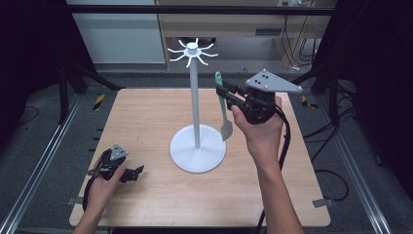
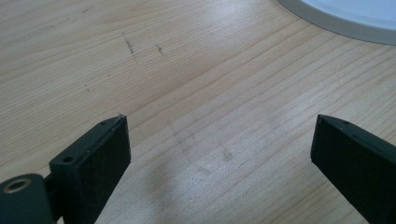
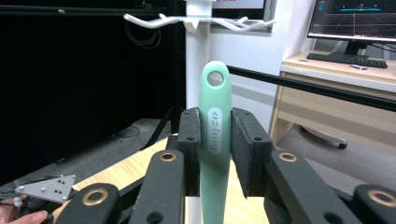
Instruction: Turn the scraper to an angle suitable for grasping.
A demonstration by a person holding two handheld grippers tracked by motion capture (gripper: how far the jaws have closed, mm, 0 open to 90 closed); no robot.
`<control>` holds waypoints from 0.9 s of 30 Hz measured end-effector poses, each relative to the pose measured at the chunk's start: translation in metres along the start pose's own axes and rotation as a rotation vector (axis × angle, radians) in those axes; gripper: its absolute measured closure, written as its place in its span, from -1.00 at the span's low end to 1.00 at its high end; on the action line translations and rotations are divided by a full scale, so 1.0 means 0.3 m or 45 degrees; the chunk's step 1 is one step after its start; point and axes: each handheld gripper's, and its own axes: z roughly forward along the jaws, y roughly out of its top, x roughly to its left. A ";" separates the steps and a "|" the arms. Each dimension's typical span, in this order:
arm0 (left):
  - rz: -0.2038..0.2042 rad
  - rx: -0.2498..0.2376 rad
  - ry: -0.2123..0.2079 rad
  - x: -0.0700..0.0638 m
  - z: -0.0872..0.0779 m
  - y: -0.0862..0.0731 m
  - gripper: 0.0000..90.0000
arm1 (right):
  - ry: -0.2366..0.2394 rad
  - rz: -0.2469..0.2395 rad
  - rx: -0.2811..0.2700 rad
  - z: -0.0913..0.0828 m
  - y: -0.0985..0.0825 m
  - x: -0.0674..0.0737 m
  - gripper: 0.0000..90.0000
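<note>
Listing what we find at the table, by item:

Right gripper [image 1: 225,96]: we see it raised above the table [image 1: 146,122], jaws clamped on the handle of a green spatula [image 1: 223,113]. In the right gripper view the right gripper [image 3: 215,154] has one pad pressed to each side of the green spatula [image 3: 215,140]. The handle stands upright between the pads; its hanging hole sits just above the fingertips, and its blade hangs below them, as the high view shows.

White rack [image 1: 196,122]: a pole on a round base with a ring of hooks at the top. We place the pole just beside the right fingers, on the side away from the holding hand; the hooks sit above and beyond them. In the right gripper view the white rack [image 3: 198,56] rises directly behind the spatula handle.

Left gripper [image 1: 132,174]: we see it resting low at the table's near left, well apart from the spatula. In the left gripper view the left gripper [image 2: 219,140] has its jaws spread wide with bare wood between them; the rack's base edge lies beyond the fingertips
</note>
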 end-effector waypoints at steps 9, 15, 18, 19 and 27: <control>-0.011 -0.011 -0.004 0.005 -0.006 -0.001 -0.90 | 0.003 -0.019 -0.012 0.008 0.039 0.028 0.65; -0.011 -0.008 -0.014 0.005 0.001 0.001 -0.90 | 0.004 -0.033 -0.025 0.008 0.055 0.036 0.65; -0.009 -0.013 -0.015 0.004 -0.002 0.000 -0.90 | 0.003 -0.037 -0.029 0.010 0.064 0.038 0.65; -0.009 -0.014 -0.016 0.004 -0.002 0.001 -0.90 | 0.002 -0.036 -0.030 0.014 0.069 0.042 0.65; 0.005 -0.006 -0.009 -0.004 -0.002 0.000 -0.90 | 0.004 -0.043 -0.030 0.022 0.083 0.046 0.65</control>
